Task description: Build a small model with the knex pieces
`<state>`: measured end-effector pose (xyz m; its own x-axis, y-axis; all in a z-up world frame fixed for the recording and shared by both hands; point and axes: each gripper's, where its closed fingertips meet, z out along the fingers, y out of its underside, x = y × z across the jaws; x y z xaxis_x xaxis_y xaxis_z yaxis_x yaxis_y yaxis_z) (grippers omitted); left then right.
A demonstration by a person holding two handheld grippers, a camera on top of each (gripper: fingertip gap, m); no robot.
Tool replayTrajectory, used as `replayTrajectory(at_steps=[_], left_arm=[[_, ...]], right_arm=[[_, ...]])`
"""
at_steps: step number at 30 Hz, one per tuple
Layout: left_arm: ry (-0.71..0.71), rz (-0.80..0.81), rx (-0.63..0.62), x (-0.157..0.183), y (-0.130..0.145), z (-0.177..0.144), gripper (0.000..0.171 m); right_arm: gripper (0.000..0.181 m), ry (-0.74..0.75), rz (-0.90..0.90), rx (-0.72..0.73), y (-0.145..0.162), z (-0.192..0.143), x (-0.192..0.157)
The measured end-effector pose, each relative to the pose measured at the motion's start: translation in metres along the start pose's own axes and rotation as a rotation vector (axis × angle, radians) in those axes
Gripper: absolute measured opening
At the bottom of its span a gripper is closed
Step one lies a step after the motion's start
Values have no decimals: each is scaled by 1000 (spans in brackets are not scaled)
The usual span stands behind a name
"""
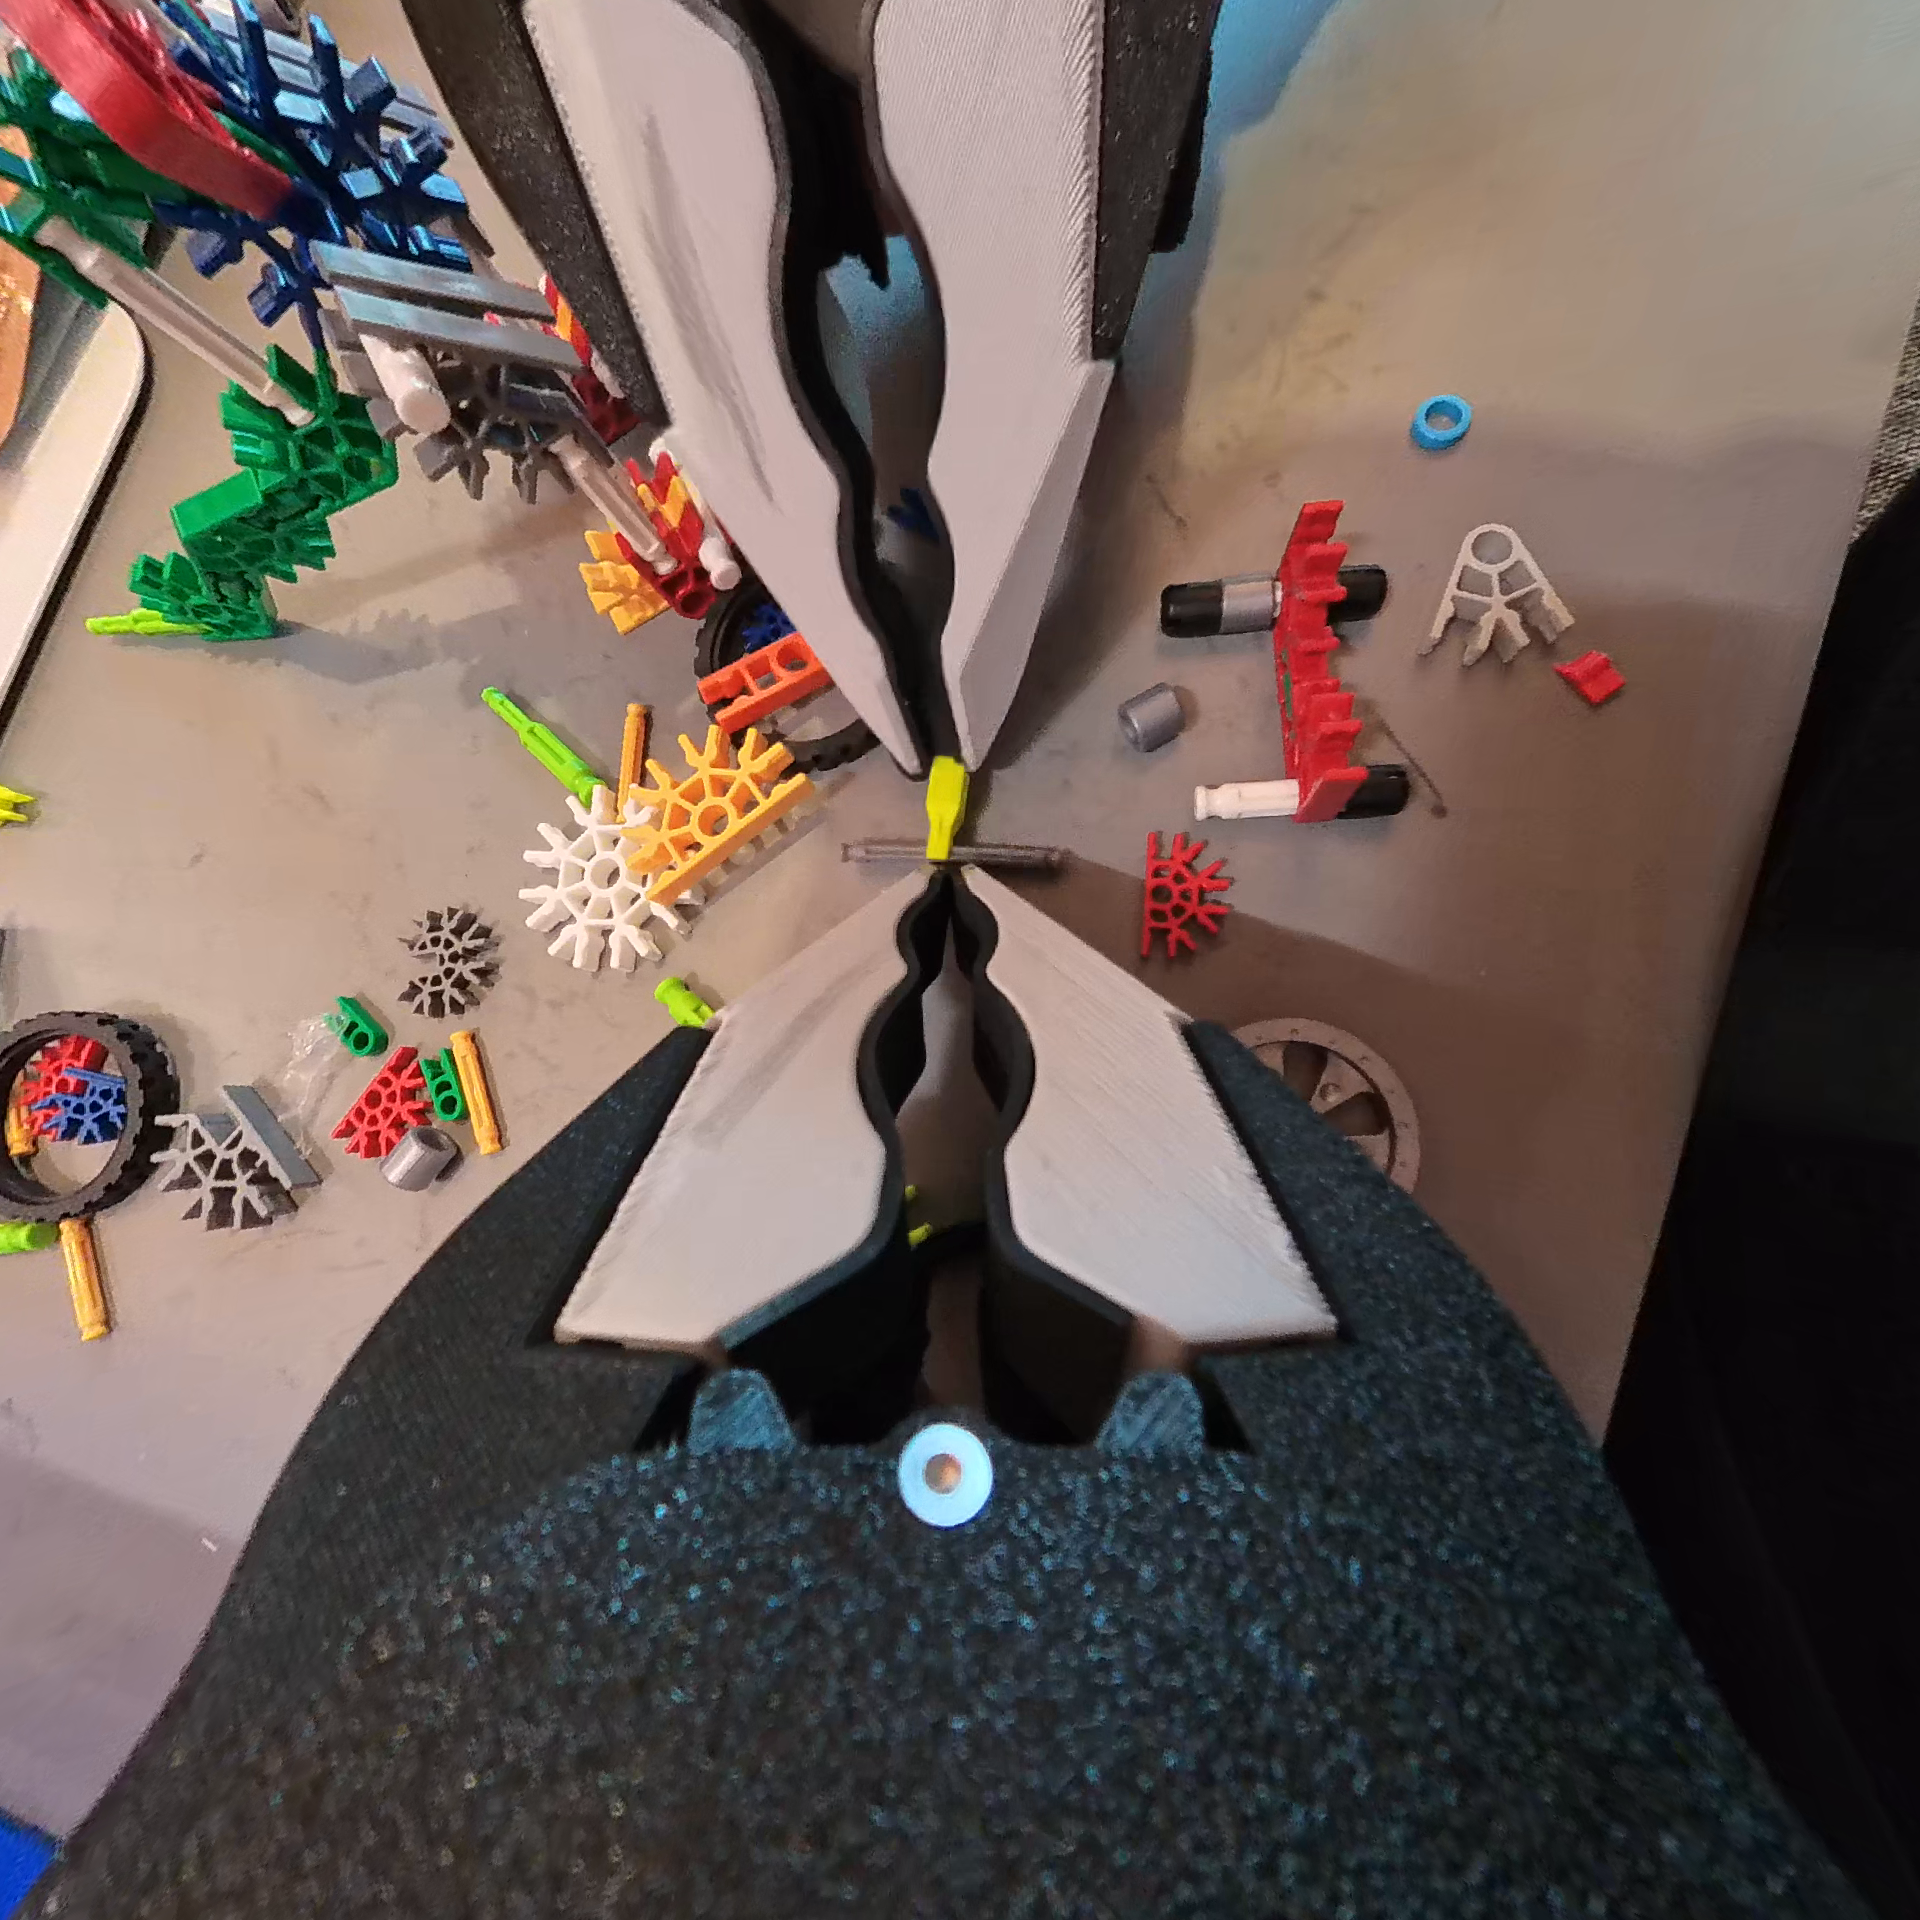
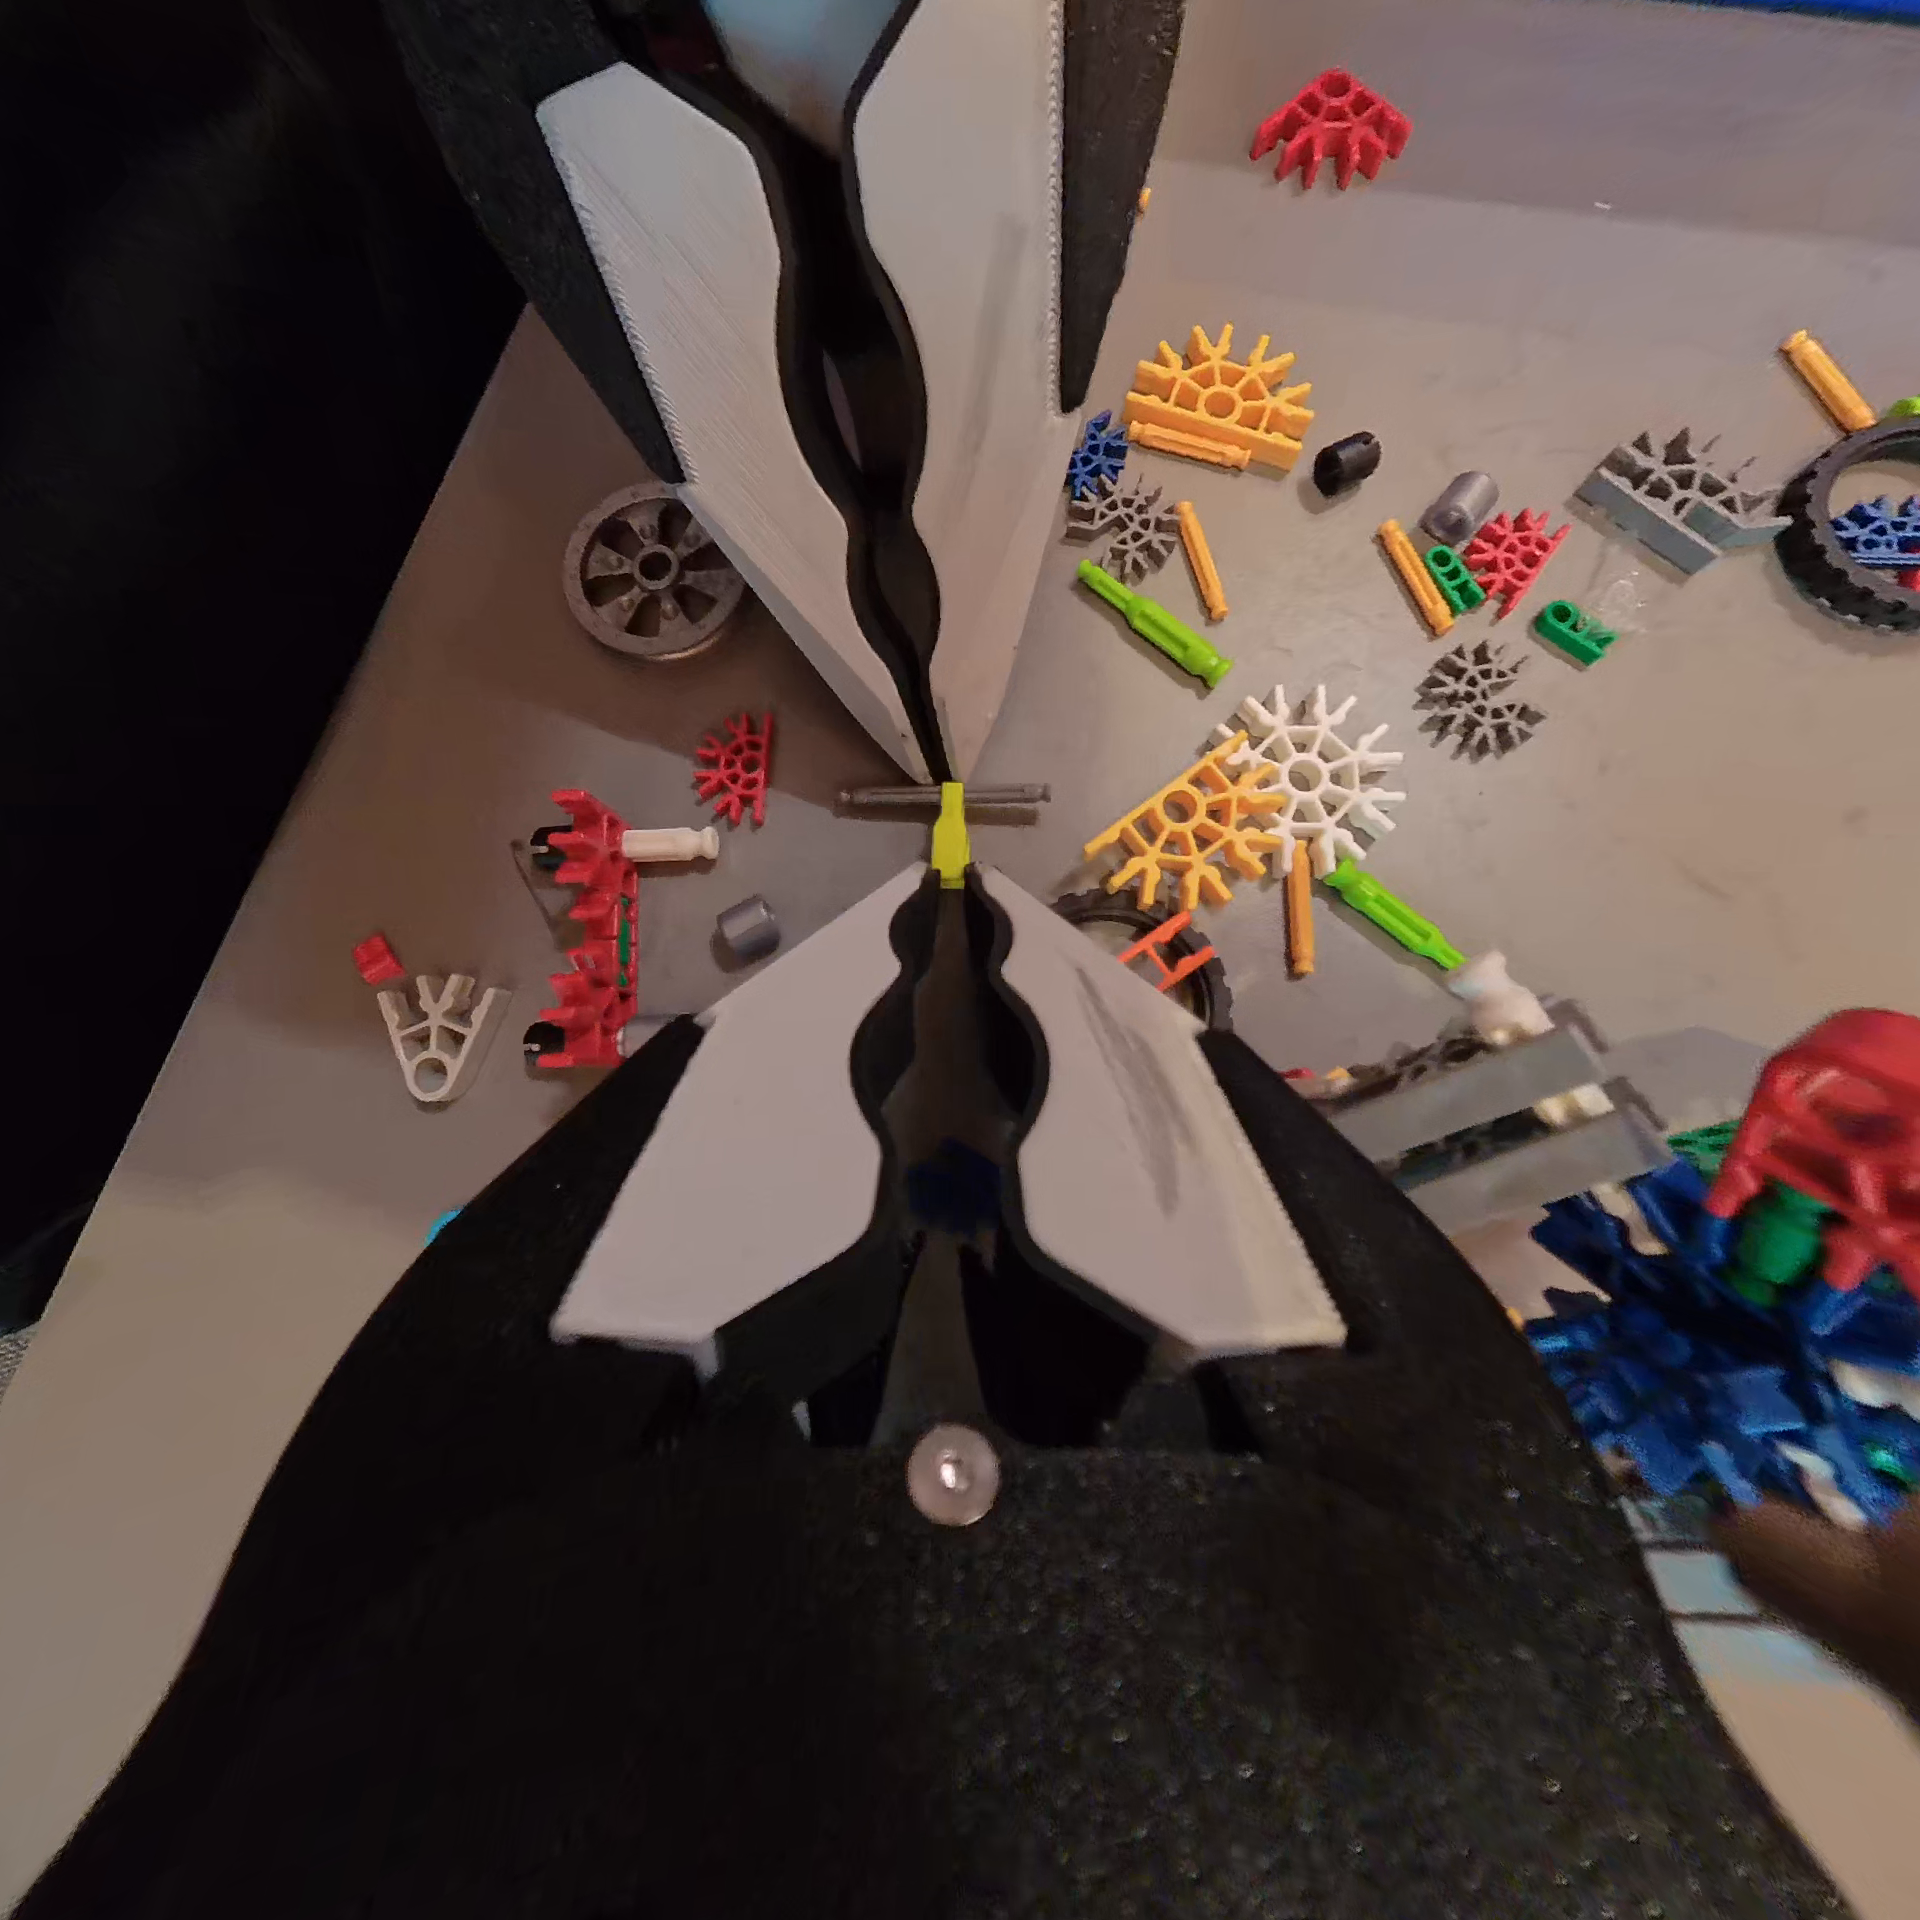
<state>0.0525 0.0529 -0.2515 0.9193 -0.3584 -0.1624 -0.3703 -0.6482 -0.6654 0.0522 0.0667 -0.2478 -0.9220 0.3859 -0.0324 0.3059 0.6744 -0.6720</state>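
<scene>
Yellow-green short rod (image 1: 945, 808), crossed with a thin grey rod (image 1: 954, 854), is pinched from opposite ends by the left gripper (image 1: 940, 878) and right gripper (image 2: 948, 883), both clenched tip to tip above the grey bench (image 1: 1507, 312). Beside them lie a white snowflake connector (image 1: 594, 896) touching a yellow connector (image 1: 715, 810); a red connector (image 1: 1182, 894) lies opposite, and a grey wheel hub (image 2: 655, 569) sits near the bench edge

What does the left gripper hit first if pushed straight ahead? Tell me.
The left gripper would meet the right gripper tip to tip; both pinch the yellow-green rod, which spans the small gap between them. Depth looks aligned.
</scene>
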Motion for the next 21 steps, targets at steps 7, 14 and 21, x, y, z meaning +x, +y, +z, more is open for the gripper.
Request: replayTrajectory(at_steps=[7, 14, 21], left_arm=[[-2, 7, -2, 0, 0, 0, 0], [8, 24, -6, 0, 1, 0, 0], [-7, 36, -18, -4, 2, -3, 11]], right_arm=[[3, 4, 8, 10, -1, 1, 1], [2, -7, 11, 18, -1, 2, 0], [3, -12, 13, 26, -2, 3, -1]])
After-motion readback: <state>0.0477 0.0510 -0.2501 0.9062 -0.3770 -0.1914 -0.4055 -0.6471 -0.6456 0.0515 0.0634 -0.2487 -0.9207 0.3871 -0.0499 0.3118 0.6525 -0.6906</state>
